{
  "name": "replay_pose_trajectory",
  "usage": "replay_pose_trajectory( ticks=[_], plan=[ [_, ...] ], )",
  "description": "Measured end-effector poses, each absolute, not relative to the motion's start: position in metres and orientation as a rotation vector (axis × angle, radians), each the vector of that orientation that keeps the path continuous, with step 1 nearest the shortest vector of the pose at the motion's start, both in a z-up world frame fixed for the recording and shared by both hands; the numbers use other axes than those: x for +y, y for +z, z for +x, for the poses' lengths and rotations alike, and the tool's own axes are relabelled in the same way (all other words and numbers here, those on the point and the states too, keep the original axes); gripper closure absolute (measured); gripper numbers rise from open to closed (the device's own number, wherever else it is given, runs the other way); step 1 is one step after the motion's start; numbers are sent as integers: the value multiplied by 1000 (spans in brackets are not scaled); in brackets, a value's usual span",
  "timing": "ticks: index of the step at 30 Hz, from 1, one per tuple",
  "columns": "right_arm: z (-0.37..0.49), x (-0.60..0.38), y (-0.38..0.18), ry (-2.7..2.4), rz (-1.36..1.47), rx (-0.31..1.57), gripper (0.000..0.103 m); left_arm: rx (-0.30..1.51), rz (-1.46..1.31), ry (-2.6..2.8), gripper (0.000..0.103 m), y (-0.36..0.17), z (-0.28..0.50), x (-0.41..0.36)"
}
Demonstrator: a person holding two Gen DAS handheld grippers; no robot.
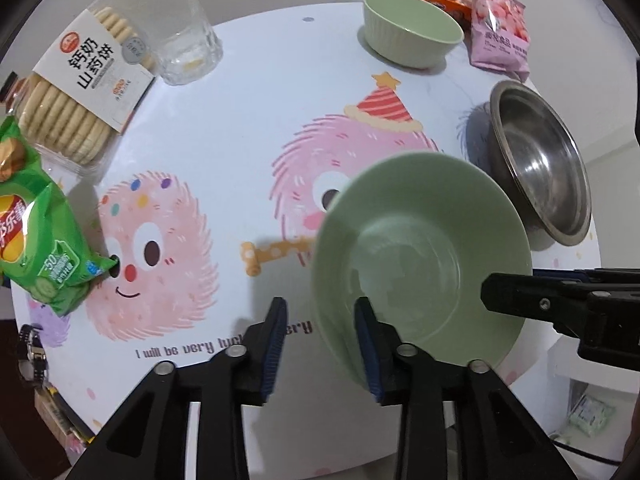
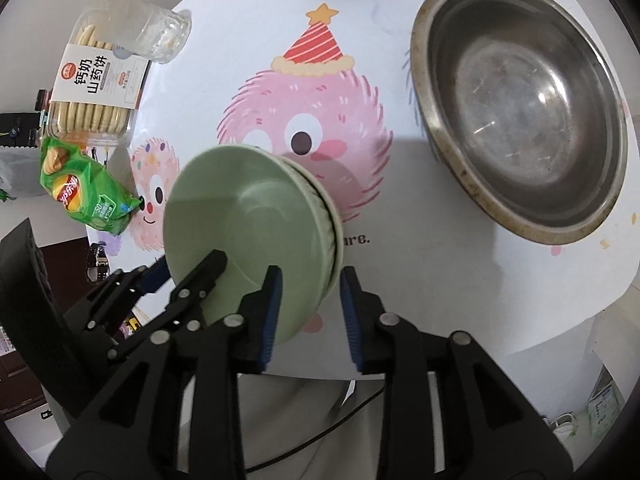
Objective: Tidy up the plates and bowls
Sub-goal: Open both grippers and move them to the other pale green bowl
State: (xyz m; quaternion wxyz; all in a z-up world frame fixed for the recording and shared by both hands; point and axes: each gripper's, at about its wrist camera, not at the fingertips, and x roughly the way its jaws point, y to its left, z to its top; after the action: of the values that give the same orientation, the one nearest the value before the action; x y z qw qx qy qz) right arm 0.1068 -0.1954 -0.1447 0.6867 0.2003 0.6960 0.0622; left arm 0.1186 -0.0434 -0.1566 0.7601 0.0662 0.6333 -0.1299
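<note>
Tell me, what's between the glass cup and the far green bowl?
Just bare tablecloth and a tiny grey dot between glass cup and green bowl, left wrist view.
</note>
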Motion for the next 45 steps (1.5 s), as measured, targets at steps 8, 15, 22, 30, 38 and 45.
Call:
replay_pose_trajectory(
  ticks=[8,15,22,30,38,45],
  plan=[
    [107,-205,-120,163,429,1481,18,1304,91,-309,24,-124,114,-30],
    [109,-208,-96,167,415,1432,0,1328,-40,-277,14,-109,125,-10],
    [109,-202,-80,169,410,1384,0,1271,-4,-245,0,-87,122,-7],
    [115,-199,-70,157,392,1363,0,1209,3,-276,0,-69,128,-16],
    [125,-220,-43,85,339,1284,0,1122,-55,-373,0,-41,148,-45],
    [151,-258,-19,37,364,1204,0,1055,-110,-399,0,-20,182,-67]
  ],
)
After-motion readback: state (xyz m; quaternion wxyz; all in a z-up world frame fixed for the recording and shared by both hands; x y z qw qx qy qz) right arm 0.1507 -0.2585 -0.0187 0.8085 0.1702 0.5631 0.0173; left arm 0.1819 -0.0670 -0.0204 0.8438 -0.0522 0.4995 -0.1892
